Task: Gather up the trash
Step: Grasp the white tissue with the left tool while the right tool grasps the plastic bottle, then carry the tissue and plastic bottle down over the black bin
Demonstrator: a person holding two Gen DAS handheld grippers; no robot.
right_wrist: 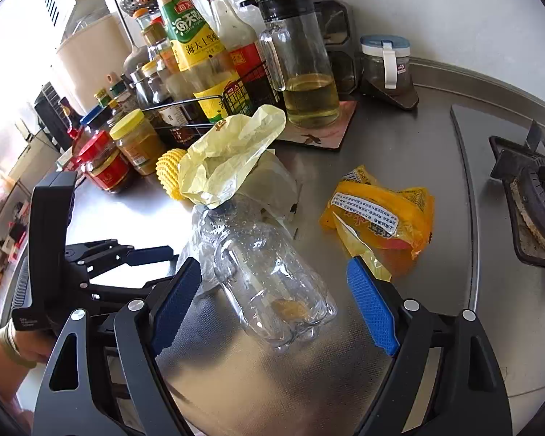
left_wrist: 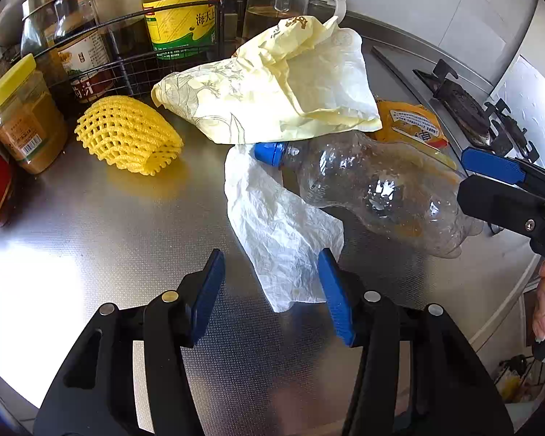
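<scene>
left gripper [left_wrist: 270,283] open beside white wrapper [left_wrist: 272,225]; right gripper [right_wrist: 274,290] open around clear bottle [right_wrist: 265,272]

Left hand-held gripper [left_wrist: 270,279] – jaws spread wide, blue pads facing each other, nothing clamped. Right hand-held gripper [right_wrist: 274,290] – jaws likewise wide apart, held low and level. The person's left hand [right_wrist: 7,345] grips its handle; the right hand's fingers [left_wrist: 543,305] wrap theirs.

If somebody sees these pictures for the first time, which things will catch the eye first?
Probably the crushed clear bottle with a blue cap, lying mid-counter between the open fingers of the right hand-held gripper. Next, the bright yellow foam net beside the jars on the left, and the orange wrapper near the stove. The left hand-held gripper, also open, faces a white crumpled bag.
</scene>
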